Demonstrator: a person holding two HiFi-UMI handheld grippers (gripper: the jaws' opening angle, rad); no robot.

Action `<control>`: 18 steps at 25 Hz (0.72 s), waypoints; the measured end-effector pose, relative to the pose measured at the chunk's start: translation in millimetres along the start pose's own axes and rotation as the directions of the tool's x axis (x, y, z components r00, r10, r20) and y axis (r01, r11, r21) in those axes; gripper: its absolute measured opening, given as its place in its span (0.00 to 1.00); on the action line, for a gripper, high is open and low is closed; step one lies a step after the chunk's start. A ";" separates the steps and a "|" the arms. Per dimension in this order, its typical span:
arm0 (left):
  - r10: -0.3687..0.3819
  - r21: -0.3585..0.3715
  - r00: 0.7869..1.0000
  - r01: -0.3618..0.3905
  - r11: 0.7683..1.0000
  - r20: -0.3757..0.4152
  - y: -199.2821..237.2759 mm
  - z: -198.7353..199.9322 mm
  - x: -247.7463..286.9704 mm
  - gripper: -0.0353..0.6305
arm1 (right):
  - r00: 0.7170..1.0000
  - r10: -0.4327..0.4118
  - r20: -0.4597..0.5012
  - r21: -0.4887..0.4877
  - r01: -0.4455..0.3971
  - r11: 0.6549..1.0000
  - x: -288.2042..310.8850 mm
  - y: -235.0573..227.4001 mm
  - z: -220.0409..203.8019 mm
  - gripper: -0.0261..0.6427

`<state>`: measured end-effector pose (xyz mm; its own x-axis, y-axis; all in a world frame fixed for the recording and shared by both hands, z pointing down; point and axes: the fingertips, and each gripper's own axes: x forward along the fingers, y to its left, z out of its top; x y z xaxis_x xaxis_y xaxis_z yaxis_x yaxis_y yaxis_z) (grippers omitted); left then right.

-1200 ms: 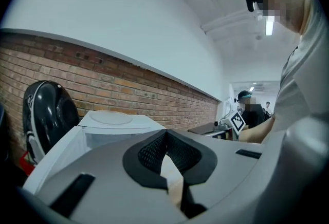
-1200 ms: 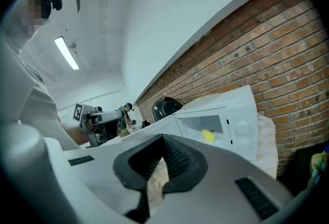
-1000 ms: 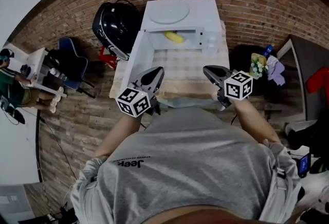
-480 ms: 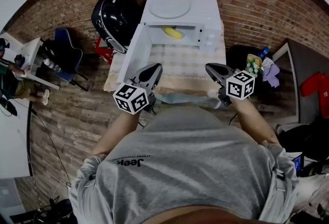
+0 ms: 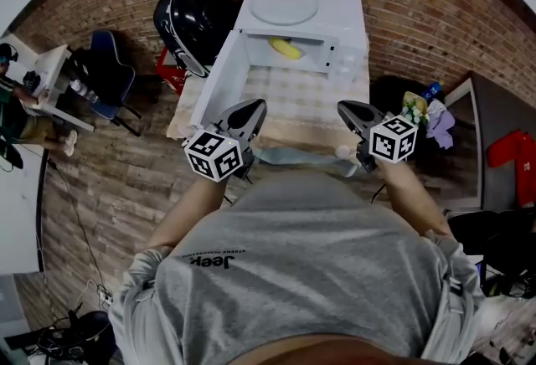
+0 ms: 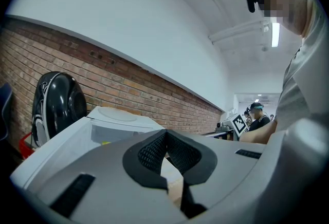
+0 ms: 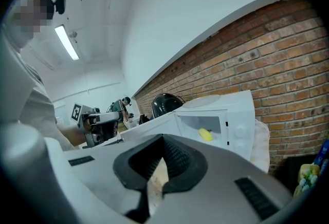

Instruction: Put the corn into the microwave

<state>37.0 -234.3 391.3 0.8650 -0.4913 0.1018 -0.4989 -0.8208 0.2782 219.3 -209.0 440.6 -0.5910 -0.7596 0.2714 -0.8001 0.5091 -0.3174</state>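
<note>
Inside the open microwave (image 5: pixel 335 16) at the back of the bench (image 5: pixel 306 108) lies the yellow corn (image 5: pixel 286 48), well apart from both grippers. Over the near edge hover the left gripper (image 5: pixel 249 110) and the right gripper (image 5: pixel 346 110), each with fingers closed on nothing.

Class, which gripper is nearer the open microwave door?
Left. The left gripper sits just beside the near end of the door; the right gripper is across the table.

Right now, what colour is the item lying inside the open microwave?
Yellow; the corn shows best in the right gripper view, inside the white microwave.
</note>
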 end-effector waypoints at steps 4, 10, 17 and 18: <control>0.004 0.005 1.000 -0.004 1.000 0.005 -0.6 -1.2 -1.5 0.07 | 1.000 -0.003 -0.002 -0.003 0.003 1.000 -0.1 -1.7 -1.4 0.06; 0.011 0.006 1.000 -0.011 1.000 -0.002 -0.8 -2.8 -5.8 0.07 | 1.000 0.001 -0.009 -0.015 -0.001 1.000 -1.9 2.6 -3.1 0.06; 0.008 0.015 1.000 -0.008 1.000 -0.007 -0.7 -2.1 -8.2 0.07 | 1.000 -0.001 -0.013 -0.030 0.001 1.000 -3.1 3.3 -1.8 0.06; 0.010 0.016 1.000 -0.009 1.000 -0.007 -0.6 -1.5 -8.7 0.07 | 1.000 0.001 -0.013 -0.033 -0.001 0.999 -3.2 4.0 -1.3 0.06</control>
<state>29.9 -229.0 391.7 0.8606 -0.4971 0.1110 -0.5078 -0.8207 0.2619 217.8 -204.0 439.6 -0.5929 -0.7539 0.2829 -0.8023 0.5230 -0.2876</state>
